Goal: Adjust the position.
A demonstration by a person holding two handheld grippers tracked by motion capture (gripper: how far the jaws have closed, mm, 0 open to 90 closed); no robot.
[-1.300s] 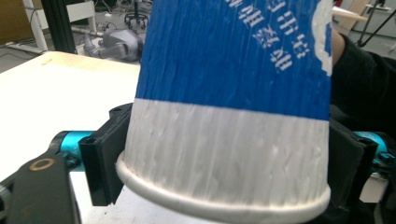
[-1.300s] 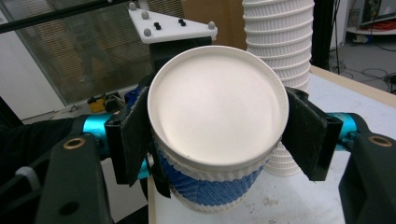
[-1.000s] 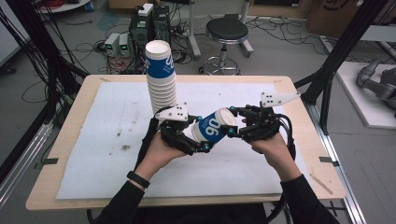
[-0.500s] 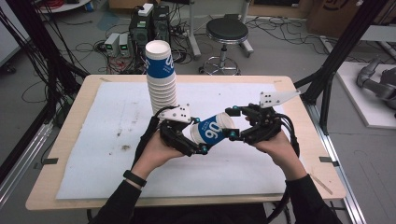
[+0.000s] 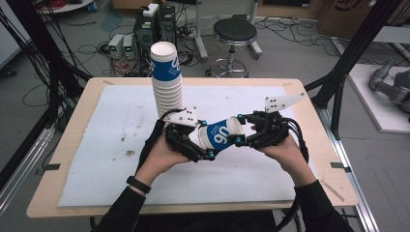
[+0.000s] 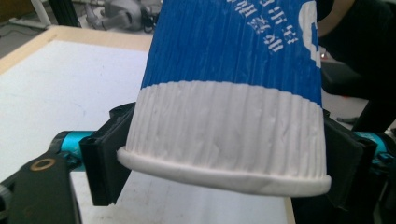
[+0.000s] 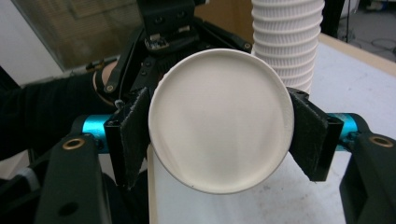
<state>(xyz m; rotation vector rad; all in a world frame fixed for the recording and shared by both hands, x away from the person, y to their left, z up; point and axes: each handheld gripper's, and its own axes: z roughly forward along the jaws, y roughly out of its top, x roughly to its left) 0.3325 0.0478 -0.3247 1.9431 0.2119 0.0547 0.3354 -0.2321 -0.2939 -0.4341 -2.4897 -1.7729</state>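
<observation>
A blue and white paper cup (image 5: 220, 137) lies sideways in the air above the table, between both grippers. My left gripper (image 5: 207, 139) (image 6: 224, 154) is at the white-banded, rolled-rim end. Its jaws have just been opening, but their pads (image 6: 109, 158) still lie against the cup (image 6: 233, 93) on both sides. My right gripper (image 5: 238, 129) (image 7: 219, 135) has just closed its jaws, and both pads (image 7: 133, 140) press on the cup's round white end (image 7: 222, 119). A tall stack of the same cups (image 5: 167, 92) (image 7: 287, 37) stands just behind the left hand.
A white sheet (image 5: 111, 125) covers most of the wooden table (image 5: 72, 159), with a few dark stains left of the hands. A stool (image 5: 235, 31), electronics boxes and cables are on the floor beyond the far edge. Black frame posts rise at both sides.
Hands and cup stay in almost the same place. The right jaws stood a little wider around the cup's end half a second ago and now sit closed on it.
</observation>
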